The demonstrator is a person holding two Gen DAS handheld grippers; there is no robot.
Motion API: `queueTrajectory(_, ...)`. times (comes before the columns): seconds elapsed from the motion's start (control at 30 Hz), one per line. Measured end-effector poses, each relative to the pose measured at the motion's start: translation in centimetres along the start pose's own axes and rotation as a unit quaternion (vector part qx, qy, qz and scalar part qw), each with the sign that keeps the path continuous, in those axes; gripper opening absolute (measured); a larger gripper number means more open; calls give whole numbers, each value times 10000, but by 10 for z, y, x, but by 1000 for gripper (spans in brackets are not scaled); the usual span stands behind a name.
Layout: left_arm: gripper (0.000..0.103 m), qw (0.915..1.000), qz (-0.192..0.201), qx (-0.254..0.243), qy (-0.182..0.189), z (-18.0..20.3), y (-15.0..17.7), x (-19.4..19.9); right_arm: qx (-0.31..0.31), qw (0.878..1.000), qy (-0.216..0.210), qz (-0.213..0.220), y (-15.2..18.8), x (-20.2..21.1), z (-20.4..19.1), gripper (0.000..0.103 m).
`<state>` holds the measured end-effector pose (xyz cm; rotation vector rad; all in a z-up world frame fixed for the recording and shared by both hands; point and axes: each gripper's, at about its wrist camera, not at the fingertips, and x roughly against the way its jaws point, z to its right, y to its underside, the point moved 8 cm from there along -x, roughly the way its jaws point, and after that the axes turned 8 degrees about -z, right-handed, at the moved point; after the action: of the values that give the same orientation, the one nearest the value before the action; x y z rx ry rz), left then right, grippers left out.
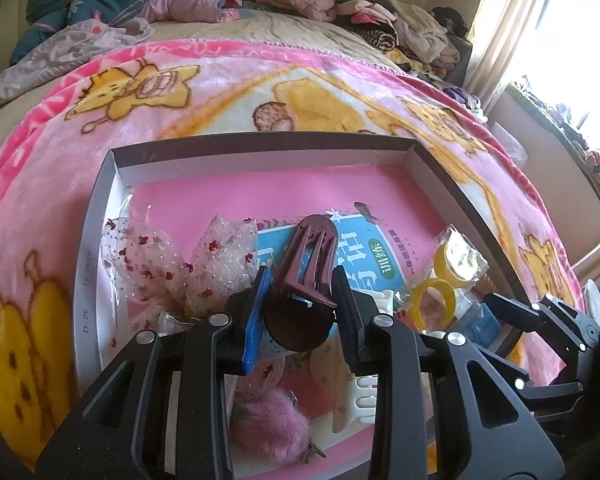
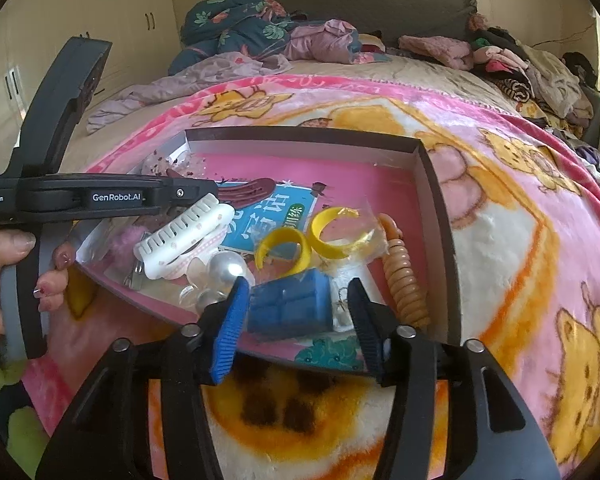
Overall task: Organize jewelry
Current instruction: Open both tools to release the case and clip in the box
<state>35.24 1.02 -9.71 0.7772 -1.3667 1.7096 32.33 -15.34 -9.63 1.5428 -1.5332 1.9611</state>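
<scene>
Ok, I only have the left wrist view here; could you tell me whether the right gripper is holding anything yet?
Observer: No. The right gripper is open, with one finger on either side of the blue case, not pressing it.
Operator: Thanks. What is hidden behind the left gripper and its maroon hair clip?
Observer: Pearl beads, beside the white claw clip.
Operator: And along the tray's right wall?
Observer: An orange ribbed piece lies lengthwise beside it.
</scene>
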Motion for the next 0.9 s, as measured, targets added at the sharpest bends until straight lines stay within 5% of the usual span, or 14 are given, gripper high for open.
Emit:
queueTrajectory(0.4,24,9999,95,-36,30,6,1,12,-64,9999,70,41,10,16,3,60)
queueTrajectory(0.9,36,9996,250,-3,-114,5,15,61,-55,9997,168,184,14,41,-3,71)
